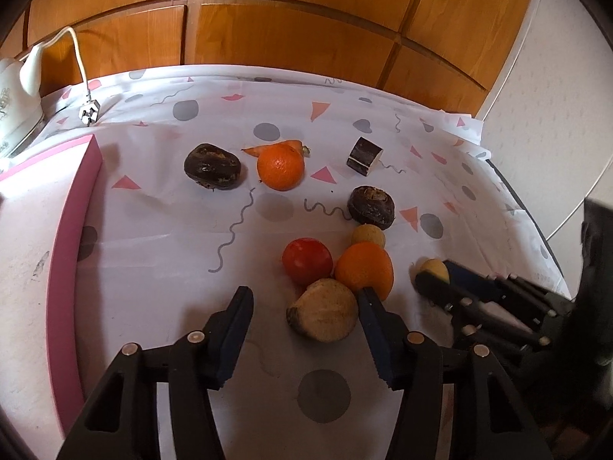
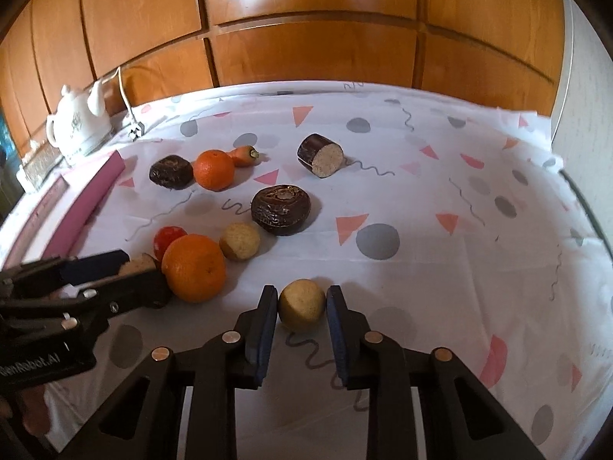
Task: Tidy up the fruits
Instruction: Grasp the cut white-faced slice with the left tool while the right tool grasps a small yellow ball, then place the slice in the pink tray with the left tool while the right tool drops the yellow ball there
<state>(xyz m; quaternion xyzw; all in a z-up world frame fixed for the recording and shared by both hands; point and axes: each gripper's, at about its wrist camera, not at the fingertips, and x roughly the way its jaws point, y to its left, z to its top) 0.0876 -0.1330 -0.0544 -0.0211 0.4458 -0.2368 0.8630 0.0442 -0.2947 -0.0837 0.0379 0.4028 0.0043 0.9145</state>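
My left gripper [image 1: 304, 297] is open around a beige root [image 1: 323, 310], which leans against its right finger. Beside it lie a red tomato [image 1: 306, 260], an orange [image 1: 364, 268] and a small tan ball [image 1: 368, 235]. My right gripper [image 2: 301, 299] is open, its fingers close on either side of a small yellow-tan fruit [image 2: 301, 305] on the cloth. A second orange [image 1: 280, 166] with a carrot [image 1: 268, 148] behind it lies farther back.
Two dark roots [image 1: 212, 166] [image 1: 371, 206] and a cut dark piece [image 1: 364, 155] lie on the patterned tablecloth [image 1: 172, 253]. A pink tray [image 1: 46, 230] is at the left. A white kettle [image 2: 78, 122] with cord stands back left. Wooden panels are behind.
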